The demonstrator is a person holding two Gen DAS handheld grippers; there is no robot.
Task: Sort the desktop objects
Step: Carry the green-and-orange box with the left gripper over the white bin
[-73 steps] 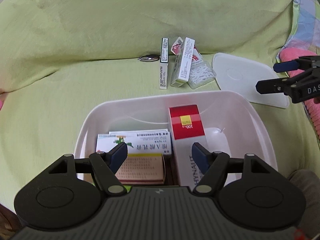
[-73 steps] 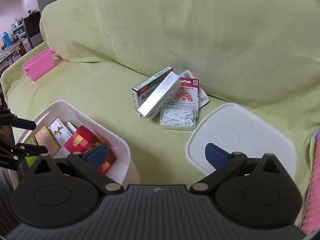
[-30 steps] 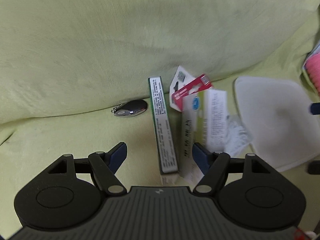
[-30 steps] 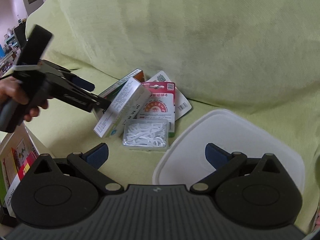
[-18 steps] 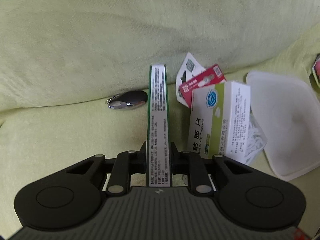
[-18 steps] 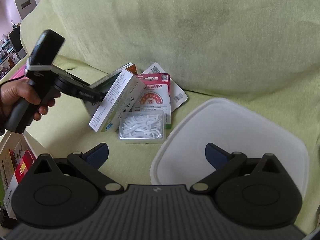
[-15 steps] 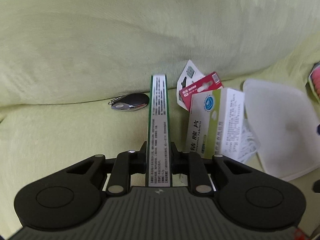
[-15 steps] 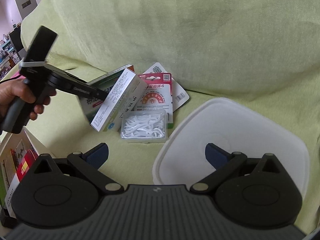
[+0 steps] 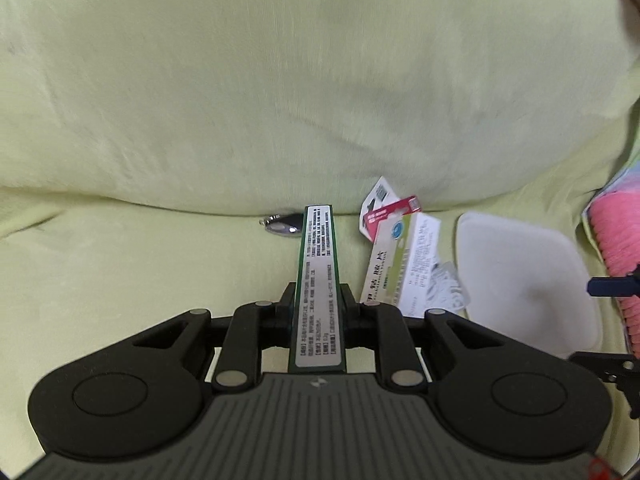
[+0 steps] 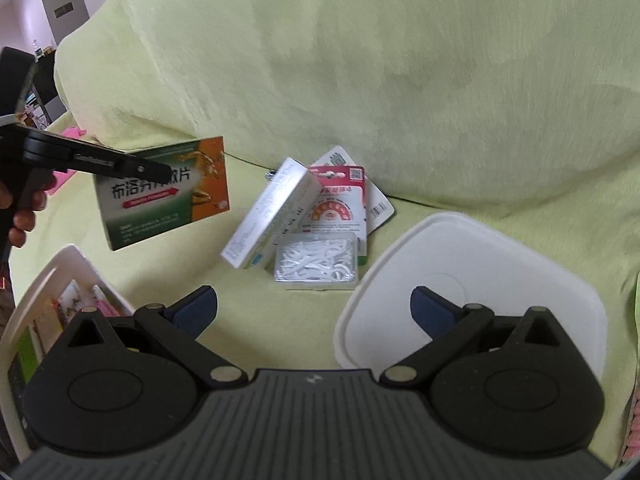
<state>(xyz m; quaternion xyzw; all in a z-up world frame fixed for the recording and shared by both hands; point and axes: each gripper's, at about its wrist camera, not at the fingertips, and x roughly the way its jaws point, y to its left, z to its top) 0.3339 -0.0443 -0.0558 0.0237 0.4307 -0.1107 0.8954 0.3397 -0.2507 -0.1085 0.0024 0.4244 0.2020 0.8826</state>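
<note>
The left gripper (image 9: 317,312) pinches a green medicine box (image 10: 166,196), held in the air above and beyond the white bin (image 10: 60,268), where several boxes already sit. Left of the white lid (image 10: 472,264), a silver box (image 10: 272,216), a floss pick case (image 10: 316,260) and red cards (image 10: 340,200) remain on the couch. The right gripper (image 10: 314,312) hangs spread and empty.

- The key fob (image 9: 285,225) sits half hidden behind the green medicine box (image 9: 317,280).
- The white bin (image 10: 48,280) is cut by the frame edge, its contents blurred.
</note>
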